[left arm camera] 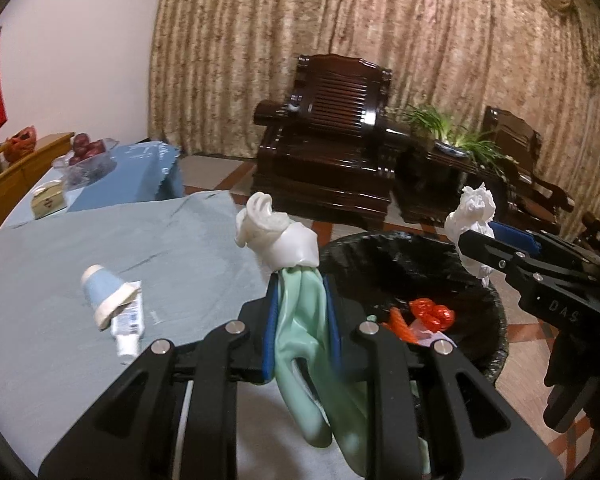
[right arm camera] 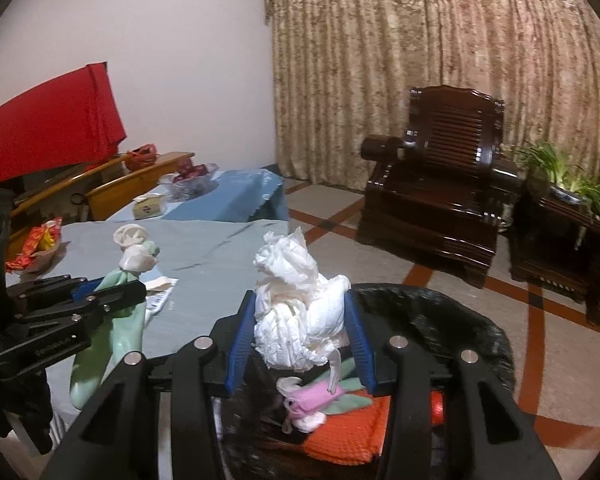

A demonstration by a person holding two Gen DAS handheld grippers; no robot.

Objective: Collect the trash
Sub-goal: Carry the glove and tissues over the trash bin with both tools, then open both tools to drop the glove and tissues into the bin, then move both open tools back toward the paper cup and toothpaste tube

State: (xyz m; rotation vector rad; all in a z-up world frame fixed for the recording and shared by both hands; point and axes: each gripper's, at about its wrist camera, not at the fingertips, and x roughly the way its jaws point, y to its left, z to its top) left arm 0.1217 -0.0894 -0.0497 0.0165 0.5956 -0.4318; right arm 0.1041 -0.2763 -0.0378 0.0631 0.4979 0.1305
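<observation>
While the black-lined trash bin (left arm camera: 420, 264) sits at lower right beside the grey-blue table (left arm camera: 60, 260), both grippers carry trash toward it: the left gripper (left arm camera: 300, 320) is clamped narrowly on a limp green-and-white rubber glove (left arm camera: 300, 312), the right gripper (right arm camera: 300, 320), wider, pinches crumpled white tissue (right arm camera: 296, 312) over the rim, apparently ready to drop. A toothpaste tube (left arm camera: 128, 320) remains on the table.

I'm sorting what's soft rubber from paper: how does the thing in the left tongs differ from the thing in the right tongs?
The green glove is smooth and mint green with a rolled white cuff; the tissue wad is crinkled and all white. The glove hangs long and limp below the left tongs; the wad sits bunched between the right tongs. Both are clamped, beside or above the black-lined bin.
</observation>
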